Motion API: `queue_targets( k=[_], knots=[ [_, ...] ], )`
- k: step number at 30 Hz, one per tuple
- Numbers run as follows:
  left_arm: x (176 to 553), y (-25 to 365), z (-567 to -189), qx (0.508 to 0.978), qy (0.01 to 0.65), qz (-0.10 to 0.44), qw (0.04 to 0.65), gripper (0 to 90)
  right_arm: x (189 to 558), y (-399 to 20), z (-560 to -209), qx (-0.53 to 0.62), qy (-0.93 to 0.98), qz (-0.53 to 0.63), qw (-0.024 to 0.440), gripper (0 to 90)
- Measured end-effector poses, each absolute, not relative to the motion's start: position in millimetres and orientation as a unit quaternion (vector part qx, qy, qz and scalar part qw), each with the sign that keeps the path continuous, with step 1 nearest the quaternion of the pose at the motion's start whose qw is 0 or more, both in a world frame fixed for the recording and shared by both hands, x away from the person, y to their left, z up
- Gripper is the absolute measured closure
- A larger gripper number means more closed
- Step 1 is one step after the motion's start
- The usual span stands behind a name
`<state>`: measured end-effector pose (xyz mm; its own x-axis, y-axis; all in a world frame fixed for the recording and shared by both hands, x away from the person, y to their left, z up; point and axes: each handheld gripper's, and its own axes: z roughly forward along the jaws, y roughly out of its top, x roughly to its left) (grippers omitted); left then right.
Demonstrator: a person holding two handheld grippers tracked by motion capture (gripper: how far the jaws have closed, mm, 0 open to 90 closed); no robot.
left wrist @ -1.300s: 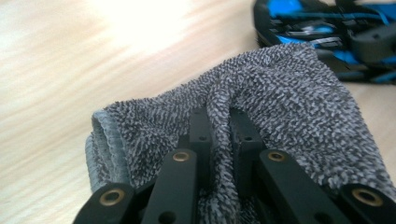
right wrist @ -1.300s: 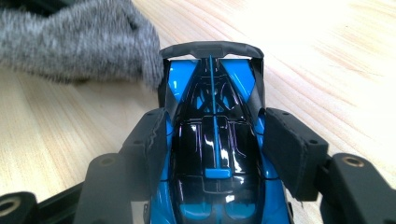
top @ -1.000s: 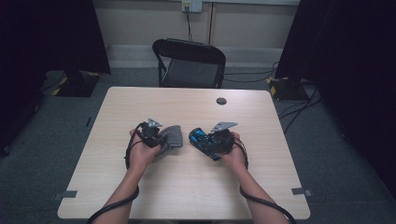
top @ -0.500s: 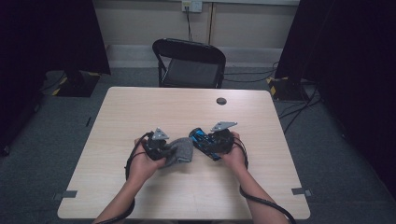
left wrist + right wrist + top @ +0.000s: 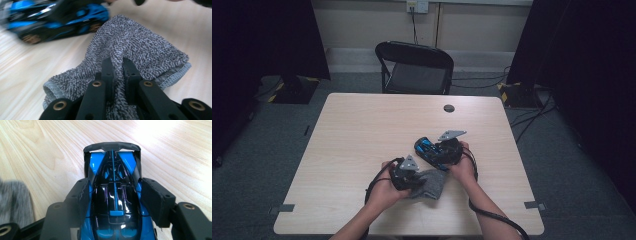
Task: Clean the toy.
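Note:
A grey terry cloth [image 5: 140, 47] lies bunched on the wooden table, and my left gripper [image 5: 117, 63] is shut on a fold of it. In the high view the cloth [image 5: 432, 182] sits between the two hands, with the left gripper [image 5: 409, 177] at its left edge. A blue and black toy car [image 5: 113, 202] is clamped by its sides between the jaws of my right gripper [image 5: 115, 195]. Seen from above, the car [image 5: 428, 149] points up-left from the right gripper [image 5: 443, 152]. The left gripper view shows the car [image 5: 55, 17] blurred just beyond the cloth.
The table [image 5: 362, 130] has a small dark round disc [image 5: 449, 108] near its far edge. A black folding chair [image 5: 414, 67] stands behind the table. Cables trail from both grippers off the near edge.
My left hand has carried the cloth toward the near edge and to the right, under the car's near side. The right hand and the car have stayed put.

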<state>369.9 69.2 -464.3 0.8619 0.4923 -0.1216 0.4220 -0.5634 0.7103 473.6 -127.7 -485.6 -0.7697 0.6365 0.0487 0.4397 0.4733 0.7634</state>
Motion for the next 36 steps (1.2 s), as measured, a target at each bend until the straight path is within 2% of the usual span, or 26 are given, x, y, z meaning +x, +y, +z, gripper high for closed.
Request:
queue_targets(
  k=[8, 36],
  knots=[
    [384.7, 51.3, -476.2, 0.888, 0.272, 0.07, 0.364, 81.1, 473.3, -128.1, -485.9, 0.316, 0.849, 0.406, 0.123, 40.7],
    [421.4, 94.8, -474.8, 0.868, 0.339, 0.127, 0.341, 81.3, 472.5, -128.5, -486.9, 0.317, 0.846, 0.41, 0.123, 40.7]
  ],
)
